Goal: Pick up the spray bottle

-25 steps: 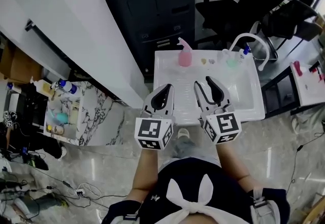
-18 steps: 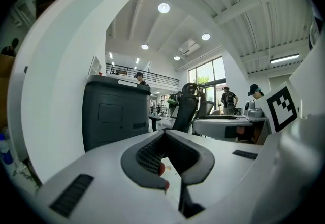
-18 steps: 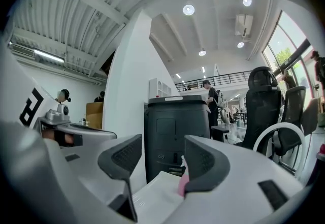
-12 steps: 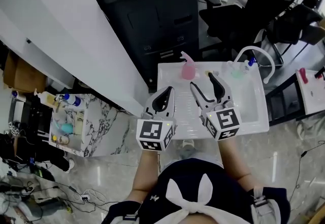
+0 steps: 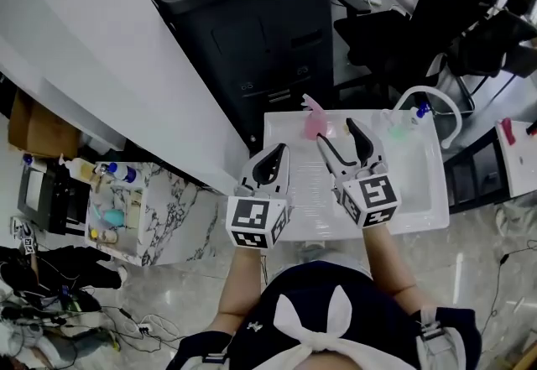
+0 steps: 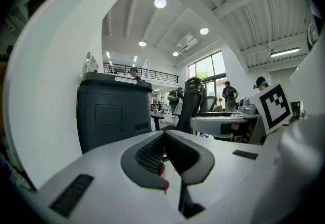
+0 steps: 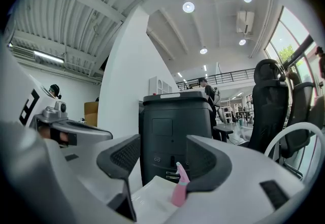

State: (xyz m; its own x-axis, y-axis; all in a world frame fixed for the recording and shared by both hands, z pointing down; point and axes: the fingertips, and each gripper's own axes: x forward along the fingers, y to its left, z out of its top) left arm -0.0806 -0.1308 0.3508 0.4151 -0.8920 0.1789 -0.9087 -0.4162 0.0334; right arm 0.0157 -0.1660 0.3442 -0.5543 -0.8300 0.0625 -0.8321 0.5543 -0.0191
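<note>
The pink spray bottle (image 5: 314, 118) stands upright at the far left edge of the white table (image 5: 411, 192). In the right gripper view the pink spray bottle (image 7: 179, 188) shows low between the jaws, still some way ahead and untouched. My right gripper (image 5: 339, 137) hovers over the table just short of the bottle, its jaws wide apart with nothing between the pads. My left gripper (image 5: 274, 152) hangs beside it at the table's left edge, jaws together and holding nothing. In the left gripper view its dark pads (image 6: 152, 154) meet.
A tall black cabinet (image 5: 252, 24) stands right behind the bottle. A green bottle with a blue cap (image 5: 401, 122) and a white curved tube (image 5: 432, 96) sit at the table's far right. Black chairs (image 5: 419, 24) stand beyond. A marble shelf with bottles (image 5: 117, 192) lies at left.
Both grippers have moved forward over the table towards the pink bottle. The right jaws have spread wider. The left jaws stay together.
</note>
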